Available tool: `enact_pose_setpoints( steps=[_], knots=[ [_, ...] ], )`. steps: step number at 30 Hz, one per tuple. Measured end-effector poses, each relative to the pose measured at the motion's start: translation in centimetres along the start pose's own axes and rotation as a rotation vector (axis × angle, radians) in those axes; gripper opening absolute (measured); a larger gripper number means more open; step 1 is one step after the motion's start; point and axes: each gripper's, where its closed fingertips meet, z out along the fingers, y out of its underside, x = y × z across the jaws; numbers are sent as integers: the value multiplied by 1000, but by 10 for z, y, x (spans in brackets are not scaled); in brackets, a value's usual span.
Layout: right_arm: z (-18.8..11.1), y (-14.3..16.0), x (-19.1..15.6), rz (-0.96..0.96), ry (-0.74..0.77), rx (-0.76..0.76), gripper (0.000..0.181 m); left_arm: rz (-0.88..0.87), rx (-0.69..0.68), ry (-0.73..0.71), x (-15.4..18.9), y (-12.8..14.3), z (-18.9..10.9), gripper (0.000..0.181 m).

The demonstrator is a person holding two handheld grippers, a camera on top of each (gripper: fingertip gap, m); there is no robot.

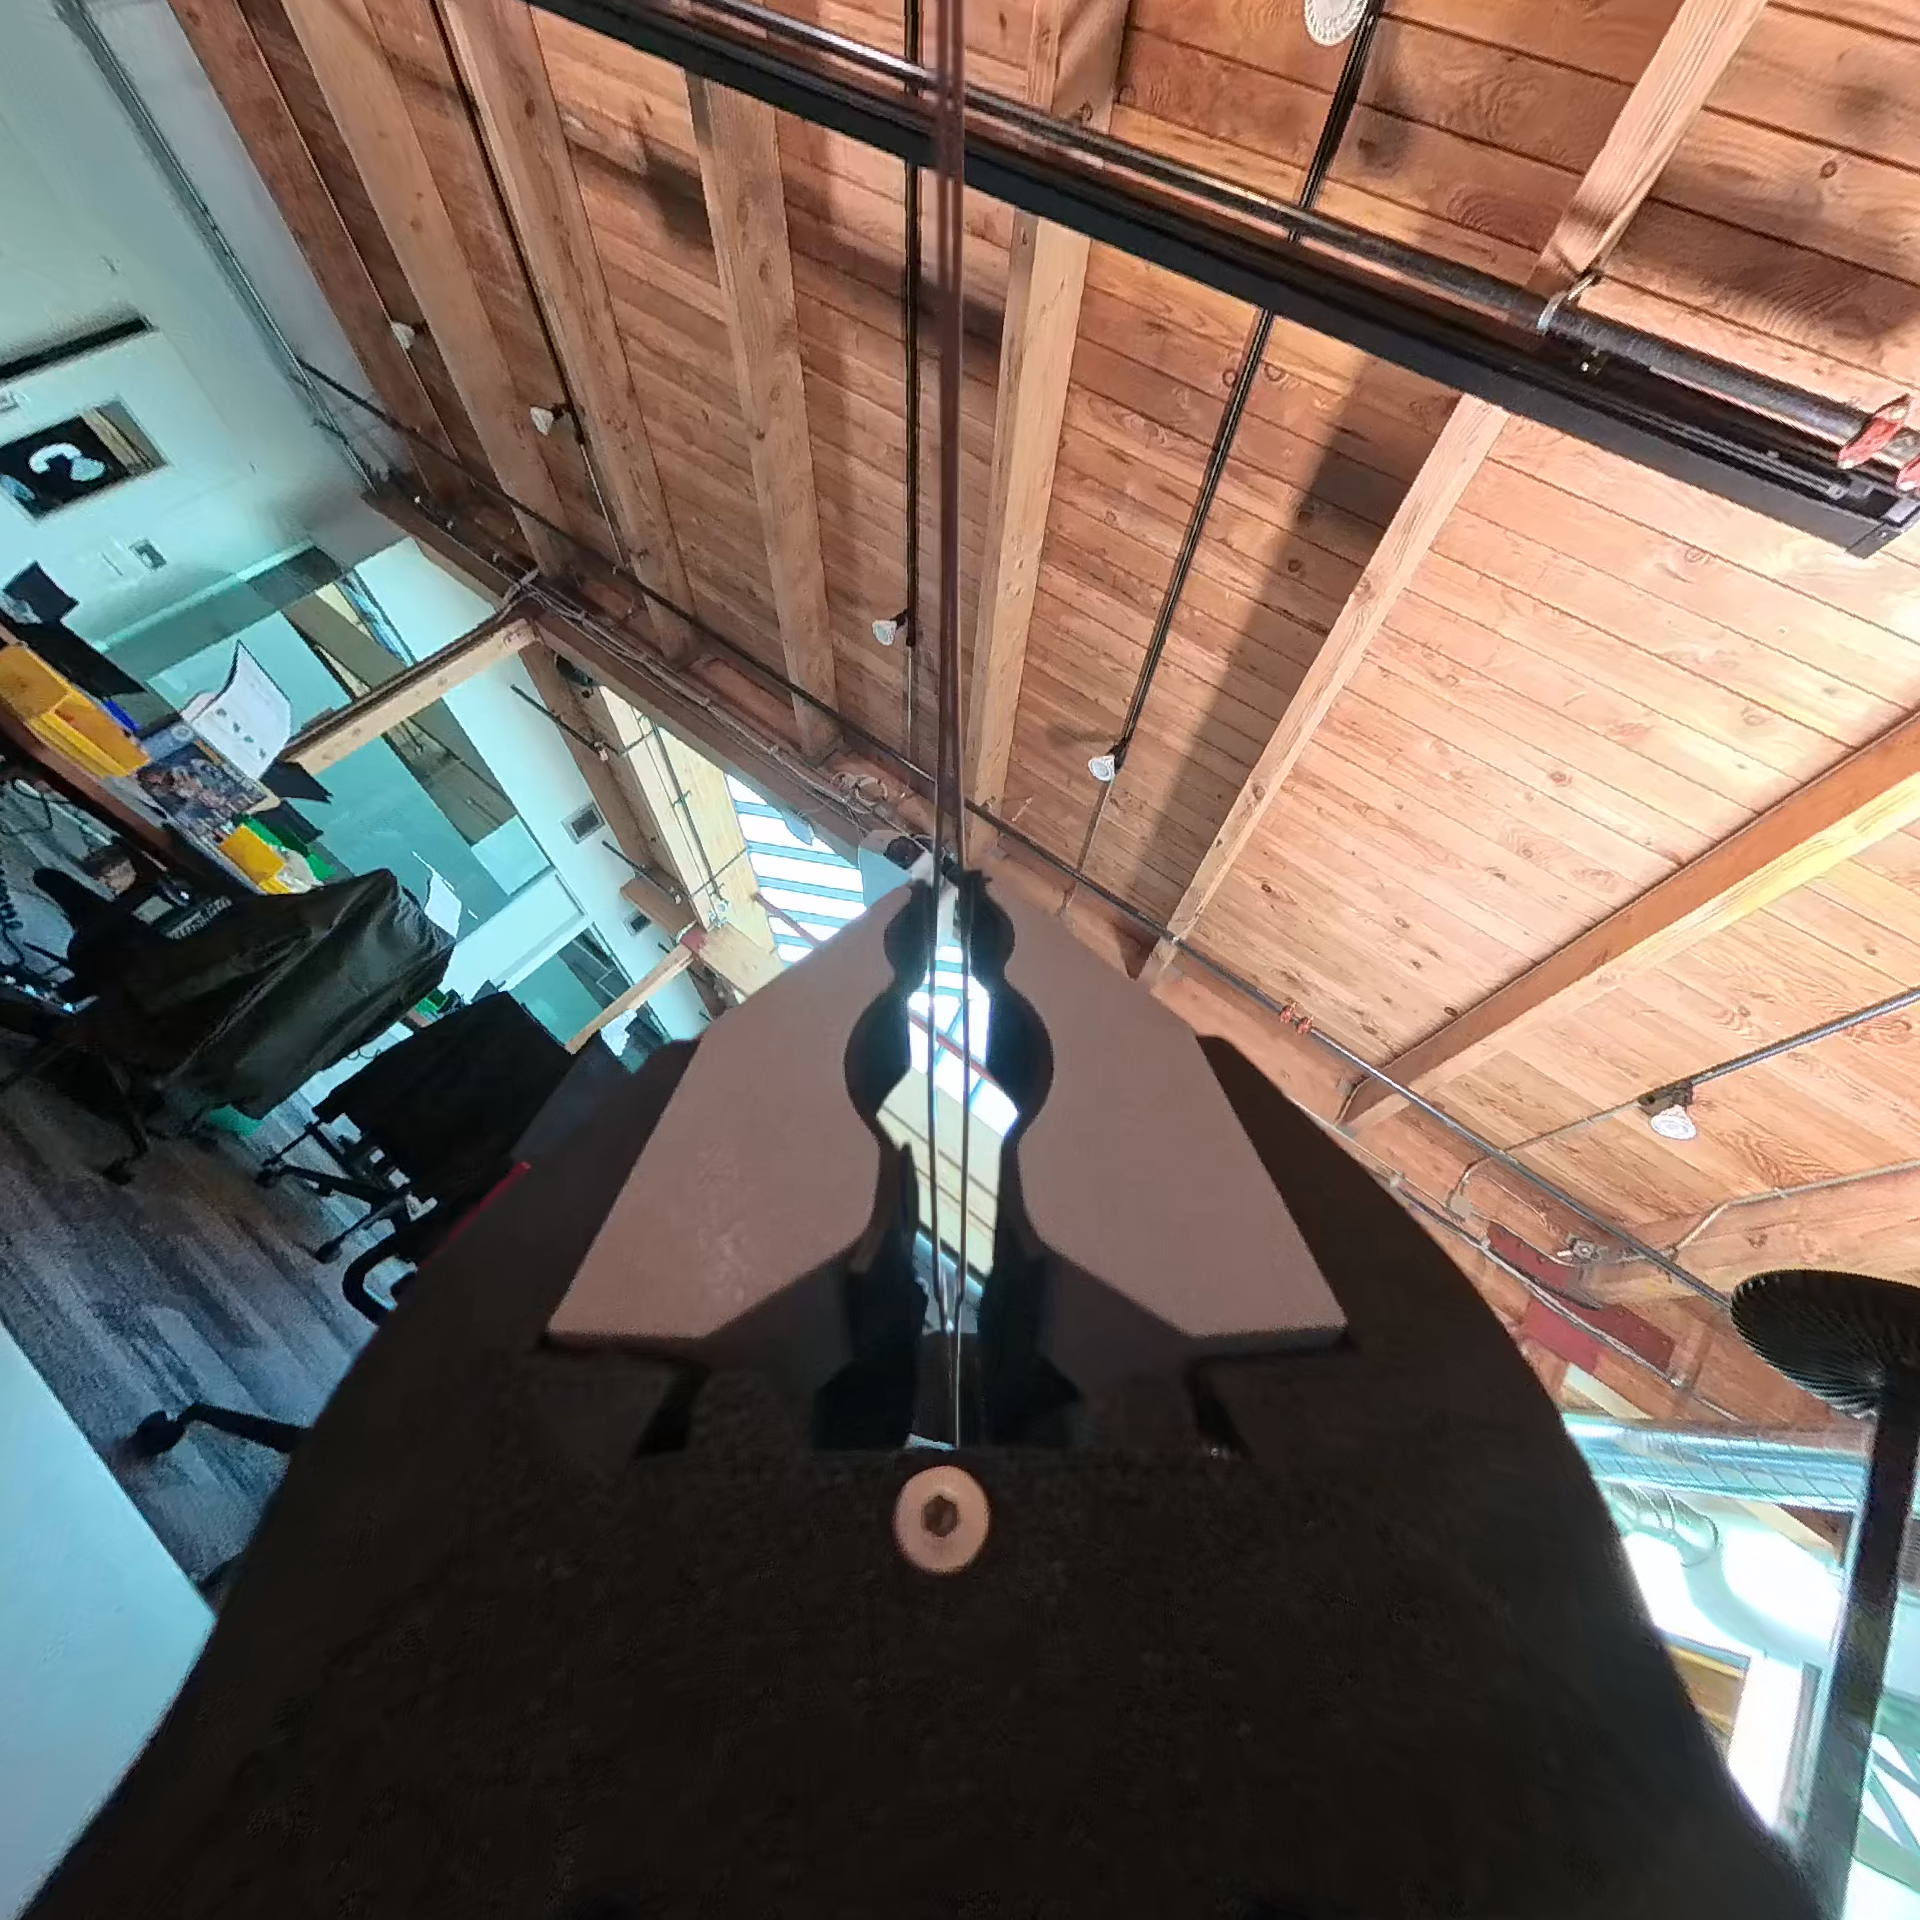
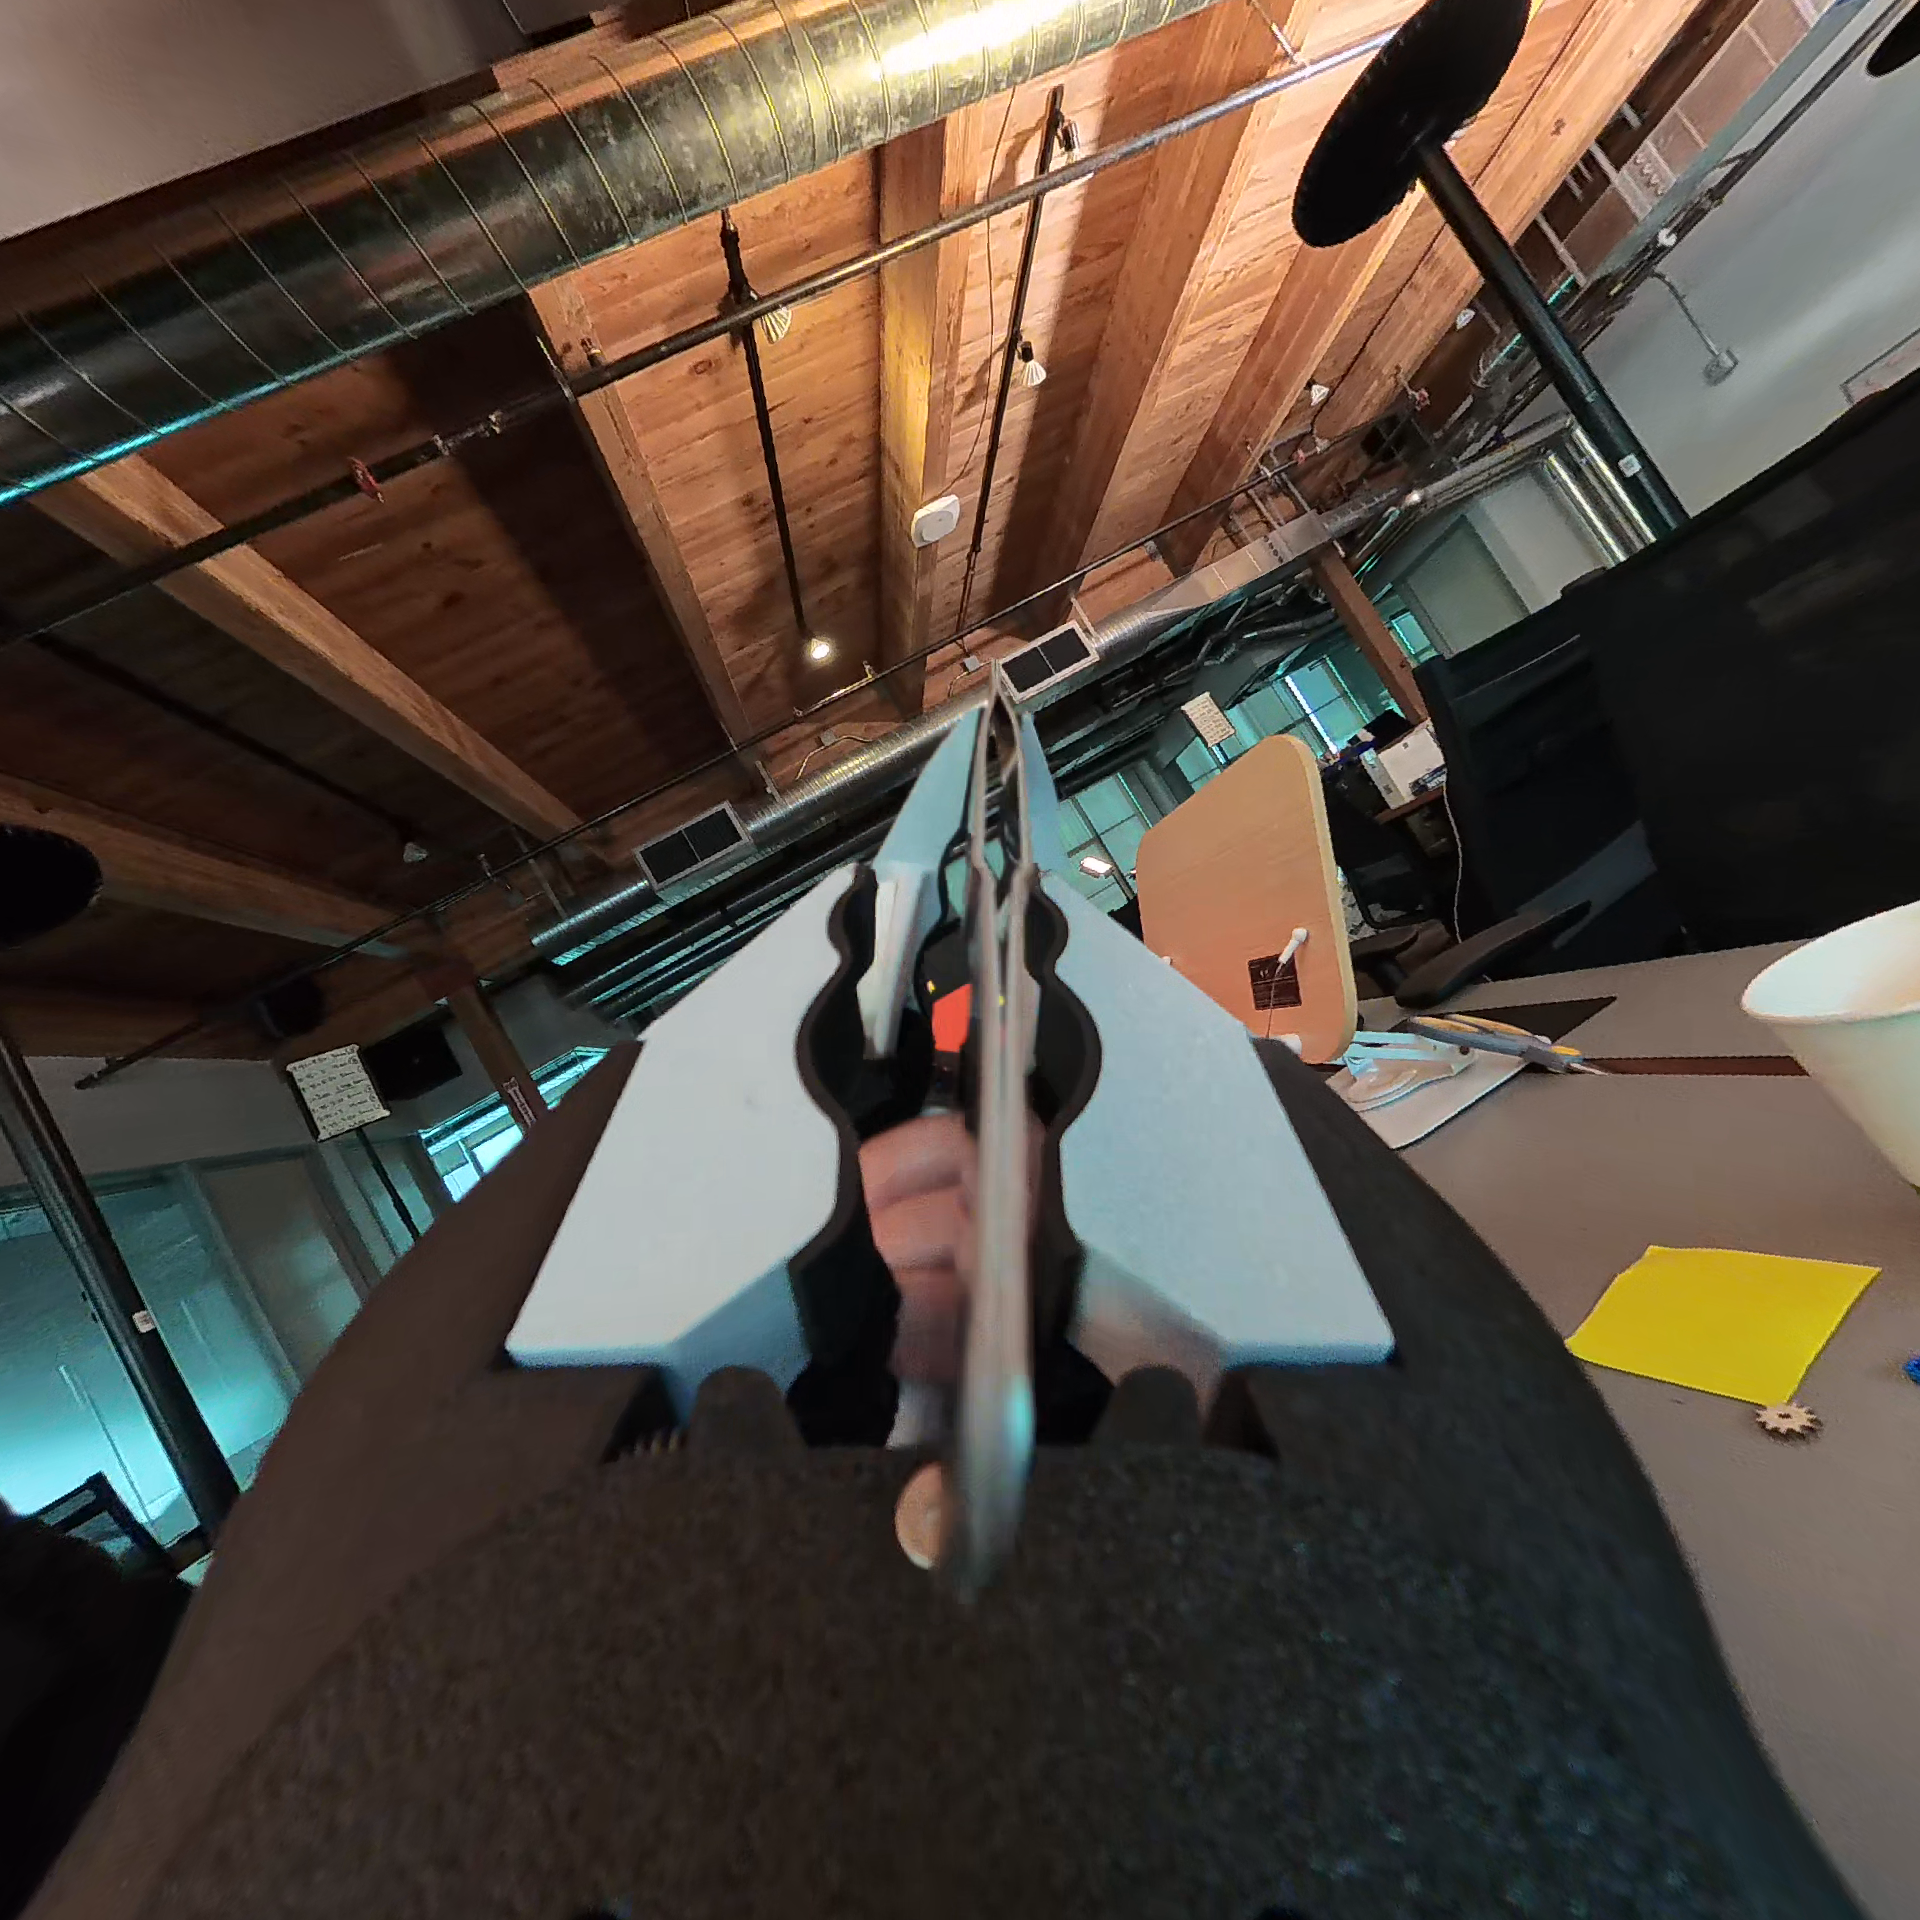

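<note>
My left gripper [image 1: 945, 883] points up at the wooden ceiling and is shut on a thin, long, metal-looking strip [image 1: 948, 520] seen edge-on as two close lines; it runs from the gripper's base out past the tips. In the right wrist view the same strip [image 2: 997, 1195] passes between the jaws of my right gripper [image 2: 951, 881], which stand a little apart, the strip close to the right finger [image 2: 1195, 1174]. Beyond it the left gripper [image 2: 987, 717] shows, gripping the strip's far part, with a hand [image 2: 920, 1195] under it.
A grey table [image 2: 1558, 1455] at the right holds a white cup [image 2: 1849, 1039], a yellow paper square [image 2: 1725, 1320], a small wooden gear [image 2: 1785, 1418] and a wooden panel on a stand [image 2: 1236, 894]. A black rail [image 1: 1247, 229] crosses overhead. Covered chairs [image 1: 260, 977] stand at the left. About 5 cm separates my left fingertips from my right.
</note>
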Motion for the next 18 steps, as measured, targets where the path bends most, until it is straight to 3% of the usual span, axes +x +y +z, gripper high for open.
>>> enact_pose_setpoints(
  steps=[5,13,16,18],
  knots=[
    [-5,-6,3,4,12,9,23,-15,-37,5,-4,21,-3,6],
    [-12,-12,5,-44,23,-7,8,-11,-75,53,2,29,-9,6],
    [-13,-11,4,-32,12,-39,10,-37,-97,85,4,29,-11,9],
    [-16,-13,11,-94,55,-71,14,-21,-171,29,-4,32,-14,16]
  ],
)
